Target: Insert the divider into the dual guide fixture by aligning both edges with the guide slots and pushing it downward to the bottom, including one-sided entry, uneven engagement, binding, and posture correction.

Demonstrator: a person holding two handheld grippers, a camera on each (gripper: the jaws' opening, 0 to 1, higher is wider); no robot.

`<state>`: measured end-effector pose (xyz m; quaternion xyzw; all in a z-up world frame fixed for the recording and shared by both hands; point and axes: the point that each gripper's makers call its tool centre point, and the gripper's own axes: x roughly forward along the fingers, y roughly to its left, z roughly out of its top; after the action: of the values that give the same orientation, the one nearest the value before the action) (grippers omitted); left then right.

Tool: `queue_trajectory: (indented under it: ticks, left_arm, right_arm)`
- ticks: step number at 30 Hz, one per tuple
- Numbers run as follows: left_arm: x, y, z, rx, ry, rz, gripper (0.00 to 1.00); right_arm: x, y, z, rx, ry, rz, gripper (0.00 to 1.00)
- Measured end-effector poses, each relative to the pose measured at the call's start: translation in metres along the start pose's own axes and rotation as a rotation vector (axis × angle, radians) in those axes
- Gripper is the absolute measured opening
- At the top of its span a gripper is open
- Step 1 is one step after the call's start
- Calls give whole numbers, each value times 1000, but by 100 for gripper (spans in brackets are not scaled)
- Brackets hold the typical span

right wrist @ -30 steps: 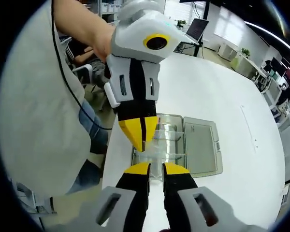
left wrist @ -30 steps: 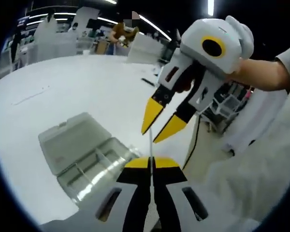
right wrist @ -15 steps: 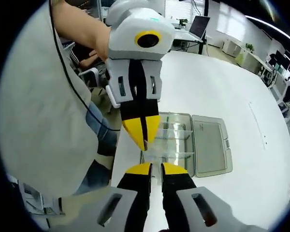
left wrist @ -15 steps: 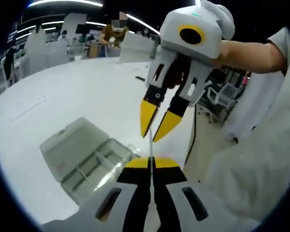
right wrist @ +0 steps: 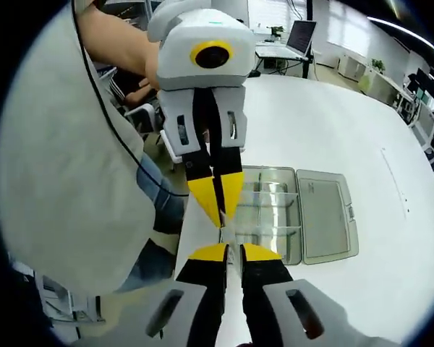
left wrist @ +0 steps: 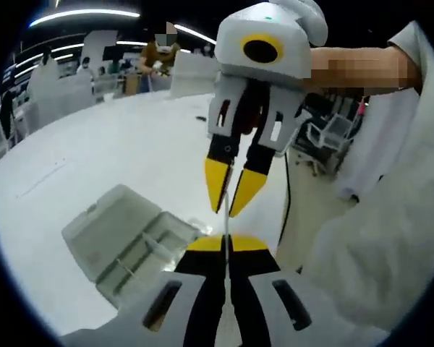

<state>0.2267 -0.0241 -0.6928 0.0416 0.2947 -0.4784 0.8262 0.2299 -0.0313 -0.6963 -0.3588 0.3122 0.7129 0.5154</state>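
Holding the divider (left wrist: 224, 220) in the air between them, both grippers sit above the near edge of the white tabletop (left wrist: 94, 152). The divider is a thin clear plastic sheet, seen edge-on as a pale line; by its look it is light, fairly stiff, slick and likely to bow or crack if squeezed off-square, so its opposite edges are the place to grip it. The left gripper (left wrist: 227, 244) has its fingers nearly together, pinching the near edge of the sheet. The right gripper (left wrist: 228, 199) has its yellow fingers (left wrist: 215, 181) narrowed at the tips on the far edge. In the right gripper view the right gripper (right wrist: 228, 251) and the left gripper (right wrist: 218, 210) meet tip to tip, with the sheet hard to make out between them. The clear fixture box (right wrist: 271, 217), its lid (right wrist: 325, 217) open flat, lies on the tabletop below and beyond the fingers, well apart from the divider. Lowering and squaring the sheet to the slots looks like the step ahead.
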Motion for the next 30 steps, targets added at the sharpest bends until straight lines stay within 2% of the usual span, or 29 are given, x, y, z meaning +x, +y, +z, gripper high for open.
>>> queue_trajectory:
  ticks: [10,22,30]
  left_arm:
    - [1,-1,-2,28,5,-6,0]
    - [1,2,-7,-26,9,-9,0]
    - [2,5,-8,-60,14,-1,0]
  right_arm:
    - [-1,4,1,20,-8,18,0]
    - [0,9,4,41,-18,29,0]
    - [1,9,5,94,2,23,0]
